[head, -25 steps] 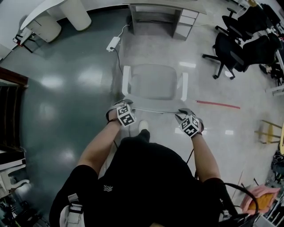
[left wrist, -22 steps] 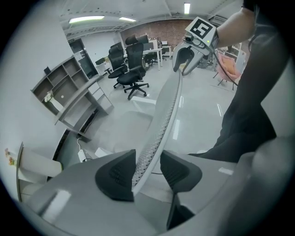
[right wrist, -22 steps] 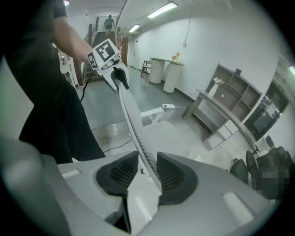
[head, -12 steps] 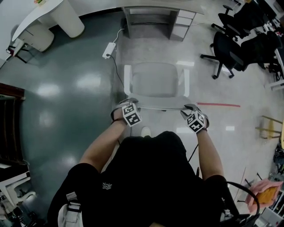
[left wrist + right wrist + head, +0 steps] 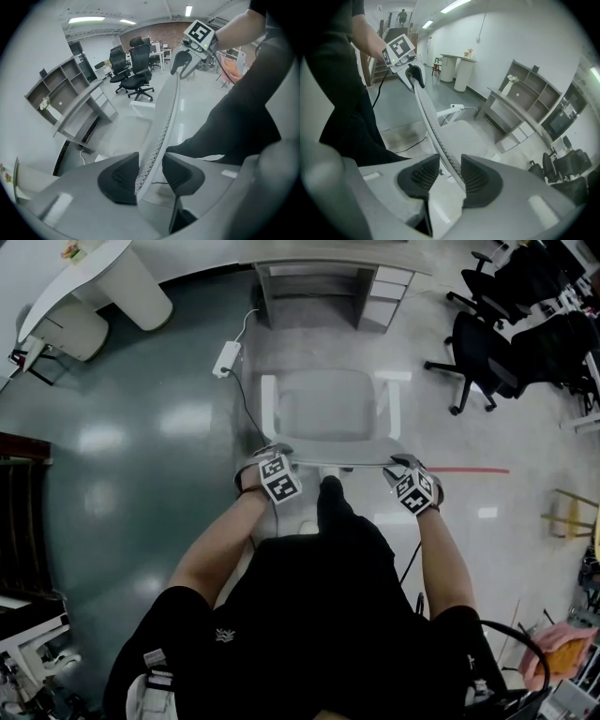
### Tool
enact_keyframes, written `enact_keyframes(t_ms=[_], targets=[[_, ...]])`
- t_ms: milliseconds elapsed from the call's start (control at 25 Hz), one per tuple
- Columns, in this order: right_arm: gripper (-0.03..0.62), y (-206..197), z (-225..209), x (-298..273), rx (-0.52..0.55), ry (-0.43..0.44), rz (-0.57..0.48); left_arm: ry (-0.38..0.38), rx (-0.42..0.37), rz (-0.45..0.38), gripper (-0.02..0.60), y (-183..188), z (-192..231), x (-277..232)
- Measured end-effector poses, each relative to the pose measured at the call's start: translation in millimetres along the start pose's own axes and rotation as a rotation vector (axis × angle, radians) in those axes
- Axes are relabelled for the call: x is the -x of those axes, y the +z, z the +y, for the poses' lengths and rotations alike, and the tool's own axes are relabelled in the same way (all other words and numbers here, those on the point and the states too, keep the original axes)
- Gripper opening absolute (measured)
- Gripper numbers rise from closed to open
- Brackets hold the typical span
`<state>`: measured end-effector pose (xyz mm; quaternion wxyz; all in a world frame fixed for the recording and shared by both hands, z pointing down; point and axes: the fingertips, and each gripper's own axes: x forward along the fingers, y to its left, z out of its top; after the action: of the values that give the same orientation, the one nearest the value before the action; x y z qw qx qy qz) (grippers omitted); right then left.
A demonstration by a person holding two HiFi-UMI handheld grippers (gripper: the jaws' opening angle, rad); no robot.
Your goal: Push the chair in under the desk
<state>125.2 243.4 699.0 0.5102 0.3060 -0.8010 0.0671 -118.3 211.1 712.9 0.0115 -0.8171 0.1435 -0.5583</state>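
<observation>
A white chair with a mesh back has its seat (image 5: pixel 328 407) facing the grey desk (image 5: pixel 319 277) at the top of the head view. My left gripper (image 5: pixel 272 456) is at the left end of the backrest's top rim (image 5: pixel 337 465), and in the left gripper view (image 5: pixel 150 176) both pads press on that rim (image 5: pixel 161 126). My right gripper (image 5: pixel 405 465) is at the right end. Its jaws (image 5: pixel 451 177) have just been opening: the rim (image 5: pixel 440 150) lies against one pad, with a gap to the other.
A white power strip (image 5: pixel 223 360) and its cable lie on the floor left of the chair. The desk's drawer unit (image 5: pixel 384 301) stands to the right of the knee space. Black office chairs (image 5: pixel 487 334) are at the far right, and a red tape line (image 5: pixel 469 469) marks the floor.
The chair and both grippers have moved toward the desk, so the gap between seat and desk is smaller. The person's dark leg has stepped forward behind the backrest.
</observation>
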Motion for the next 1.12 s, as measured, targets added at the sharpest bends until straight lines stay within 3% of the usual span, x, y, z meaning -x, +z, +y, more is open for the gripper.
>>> enact_keyframes(t_ms=[1120], targets=[[0.144,97.7,-232.2,-110.4,0.027,0.075,-0.065,-0.008,0.087,0.099,0.172,54.7,252.6,-75.9]])
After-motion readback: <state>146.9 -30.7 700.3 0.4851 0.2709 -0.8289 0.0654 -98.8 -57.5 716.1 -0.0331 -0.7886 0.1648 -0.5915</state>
